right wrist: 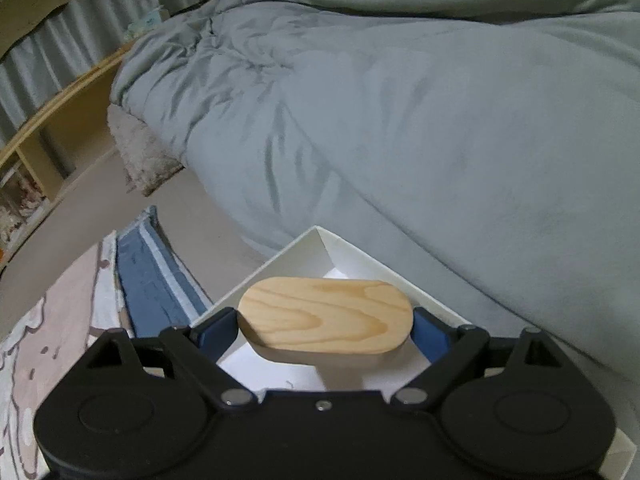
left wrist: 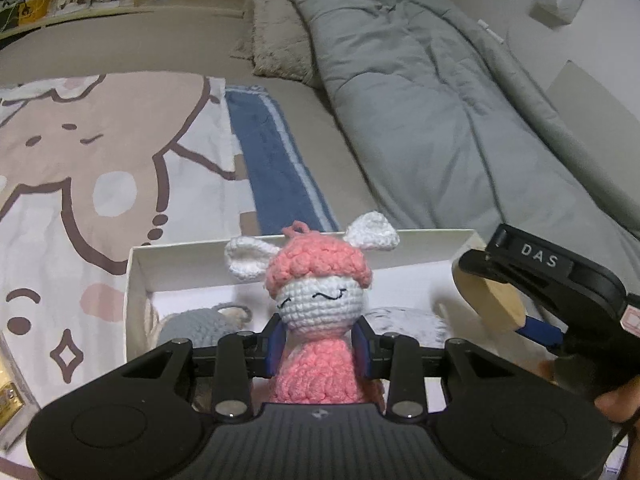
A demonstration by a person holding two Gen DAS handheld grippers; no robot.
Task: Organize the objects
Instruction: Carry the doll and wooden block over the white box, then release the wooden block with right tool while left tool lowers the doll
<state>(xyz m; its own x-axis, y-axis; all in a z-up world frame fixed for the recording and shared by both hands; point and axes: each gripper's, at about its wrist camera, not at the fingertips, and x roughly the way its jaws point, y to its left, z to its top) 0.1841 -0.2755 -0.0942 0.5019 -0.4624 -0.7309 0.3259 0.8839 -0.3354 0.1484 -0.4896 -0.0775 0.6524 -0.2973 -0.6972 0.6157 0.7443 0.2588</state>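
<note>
Your left gripper (left wrist: 318, 350) has its jaws clamped on the pink body of the crochet doll (left wrist: 316, 304), held upright over the white box (left wrist: 424, 240). A grey crochet toy (left wrist: 192, 326) lies in the box beyond the jaws. Your right gripper (right wrist: 324, 330) grips the oval wooden block (right wrist: 325, 316) by its ends, over the box's corner
</note>
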